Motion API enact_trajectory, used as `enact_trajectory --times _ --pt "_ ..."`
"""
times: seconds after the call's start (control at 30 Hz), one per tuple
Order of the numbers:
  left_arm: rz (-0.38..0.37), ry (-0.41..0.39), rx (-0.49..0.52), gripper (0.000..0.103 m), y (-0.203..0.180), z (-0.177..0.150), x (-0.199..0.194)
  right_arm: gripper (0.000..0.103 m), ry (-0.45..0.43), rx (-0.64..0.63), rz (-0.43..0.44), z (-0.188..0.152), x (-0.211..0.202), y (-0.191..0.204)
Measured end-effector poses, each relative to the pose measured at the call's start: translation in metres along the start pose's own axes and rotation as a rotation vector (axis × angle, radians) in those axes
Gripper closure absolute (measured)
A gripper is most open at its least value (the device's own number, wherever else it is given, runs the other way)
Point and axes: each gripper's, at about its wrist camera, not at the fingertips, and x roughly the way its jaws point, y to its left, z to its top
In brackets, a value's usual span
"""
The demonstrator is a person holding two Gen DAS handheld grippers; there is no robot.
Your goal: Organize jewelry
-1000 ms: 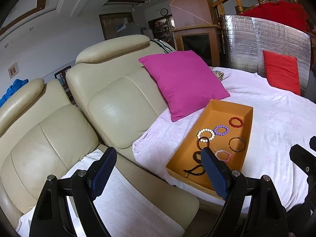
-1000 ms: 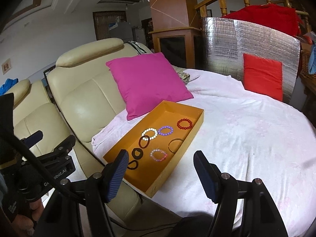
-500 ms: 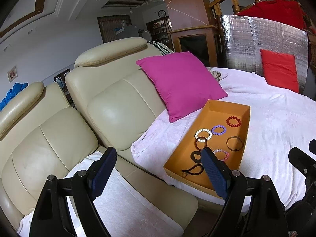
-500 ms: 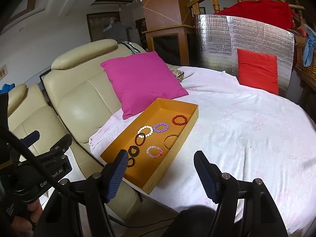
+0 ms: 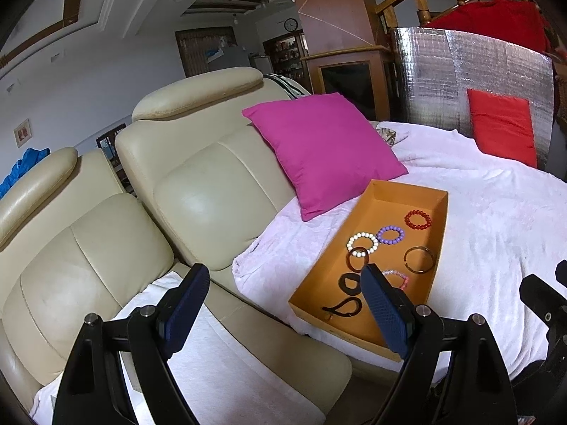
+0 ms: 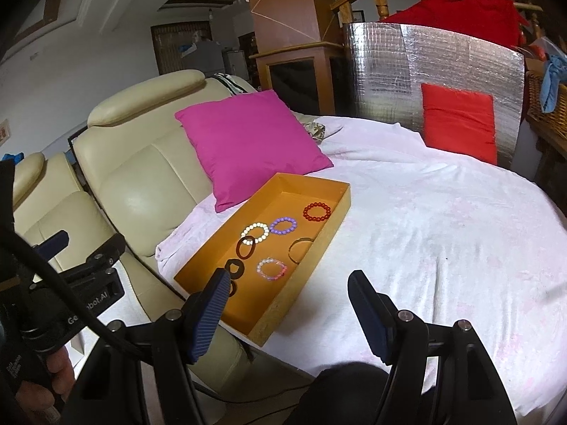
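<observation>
- Orange tray [image 6: 338,194] of bracelets lies on the white-covered bed [image 6: 443,233], beside the pink cushion [image 6: 248,141].
- Left gripper [image 5: 283,304] and right gripper [image 6: 287,304] hover released, empty.
- Left view: a fingertip [image 5: 375,290] hides part of the pink bracelet [image 6: 271,268].

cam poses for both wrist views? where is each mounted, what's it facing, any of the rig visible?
Left wrist view: sits on the left claw, facing the cream sofa, with the orange tray to the right; both own fingers show, open, plus a piece of the other rig at the right edge.
Right wrist view: sits on the right claw, facing the tray and white blanket; own fingers open, left rig and hand at the left edge.
Shared: tray with bracelets, pink pillow, red cushion.
</observation>
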Motion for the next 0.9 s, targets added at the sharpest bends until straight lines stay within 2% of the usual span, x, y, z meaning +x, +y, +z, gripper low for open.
enact_trajectory --times 0.3,0.9 --pt "-0.002 0.001 0.014 0.016 -0.004 0.000 0.002 0.029 -0.006 0.005 -0.006 0.004 0.004 -0.001" --pt "0.014 0.049 -0.057 0.016 0.018 0.012 0.050 0.029 0.007 -0.095 -0.032 0.029 0.051 0.027"
